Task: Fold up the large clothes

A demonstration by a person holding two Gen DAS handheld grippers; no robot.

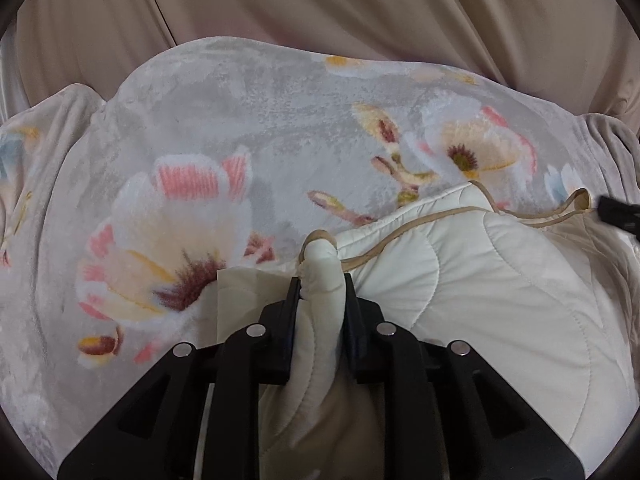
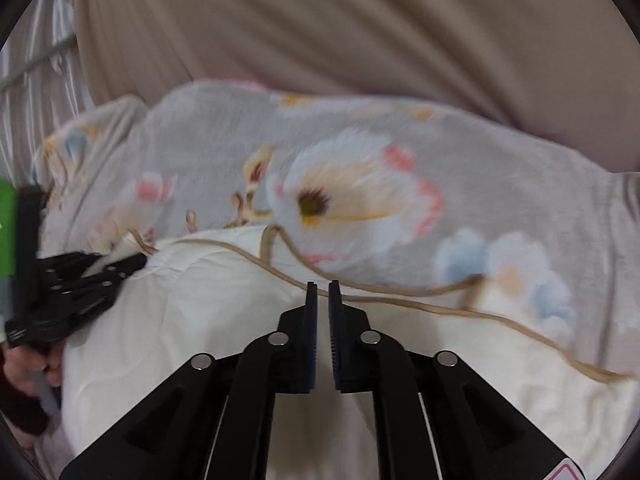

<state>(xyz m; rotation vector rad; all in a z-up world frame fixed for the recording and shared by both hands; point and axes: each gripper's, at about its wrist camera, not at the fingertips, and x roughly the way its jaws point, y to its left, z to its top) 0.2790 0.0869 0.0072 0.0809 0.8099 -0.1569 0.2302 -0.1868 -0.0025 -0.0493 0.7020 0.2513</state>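
Stage: early, no finished fold visible | garment: cream quilted jacket (image 1: 460,280) rumpled on flowered blanket (image 1: 240,120) | left gripper (image 1: 322,280): clamps trimmed edge | right gripper (image 2: 323,286): jaws narrow, empty, above jacket | left: folding, flattening.

Left gripper (image 1: 322,280) jaws clamped on cloth; right gripper (image 2: 323,286) jaws nearly together, empty.

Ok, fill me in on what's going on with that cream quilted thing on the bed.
A person is working with a handheld gripper in each hand. The left gripper is clamped on a bunched, tan-trimmed edge of the cream quilted garment, which lies on a floral blanket. The right gripper hovers over the same garment with its jaws nearly together and nothing visible between them. The view is blurred. No finished fold shows.
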